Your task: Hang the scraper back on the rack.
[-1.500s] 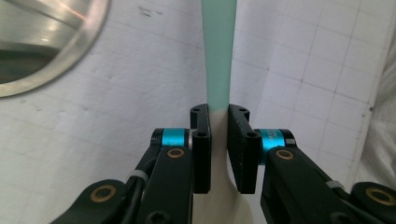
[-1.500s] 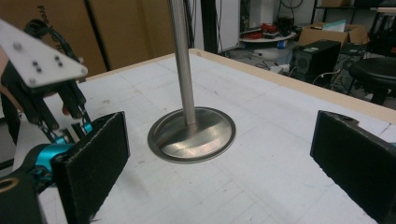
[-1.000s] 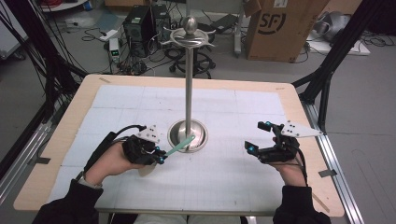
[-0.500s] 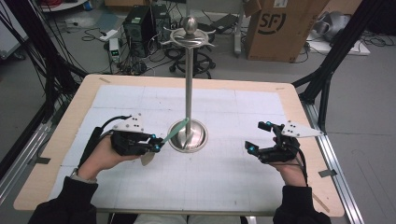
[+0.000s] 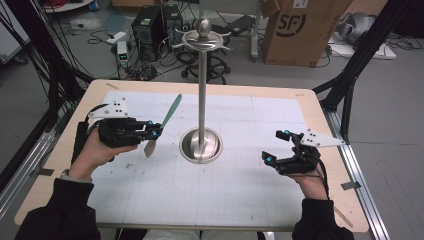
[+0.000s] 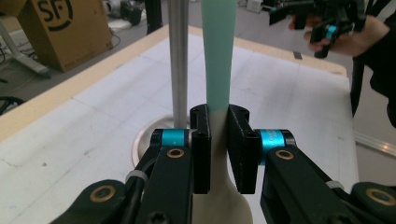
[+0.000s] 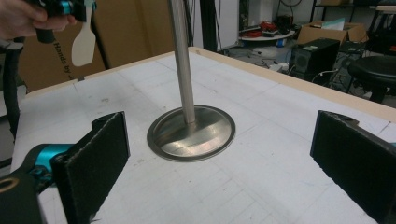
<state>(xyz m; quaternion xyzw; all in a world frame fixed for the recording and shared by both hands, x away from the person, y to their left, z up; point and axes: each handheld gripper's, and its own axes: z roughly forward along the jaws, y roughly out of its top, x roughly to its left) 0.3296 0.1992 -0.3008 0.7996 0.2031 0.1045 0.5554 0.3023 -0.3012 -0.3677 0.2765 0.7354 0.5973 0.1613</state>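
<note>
The left gripper (image 5: 154, 132) is clamping a spatula (image 5: 163, 125) at the neck, where the mint-green handle is meeting the cream blade. In the left gripper view the two black jaws are pressing on either side of that neck, the handle (image 6: 218, 51) rising straight up between them and the blade (image 6: 223, 205) hanging below. Gripping there is probably keeping the long handle free, so its far end can be offered to the hooks at the crown of the utensil stand (image 5: 201, 90) (whether the handle has a hanging hole cannot be made out).

From the high view the spatula is being held in the air at about nine o'clock from the stand's round base (image 5: 201, 146), well apart from the pole and tilted, its handle pointing toward one o'clock and its blade toward seven. The left hand (image 5: 95, 150) is wrapping the gripper body from behind, forearm coming in from six o'clock, wrist turned so the jaws are facing the stand.

The right gripper (image 5: 277, 147) is sitting at about three o'clock from the base, low over the table (image 5: 240, 195), its jaws spread wide and grasping nothing; in the right gripper view the two pads (image 7: 95, 158) are framing the base (image 7: 191, 133) with a broad gap between them. It appears to be waiting, perhaps ready to steady the stand.
</note>
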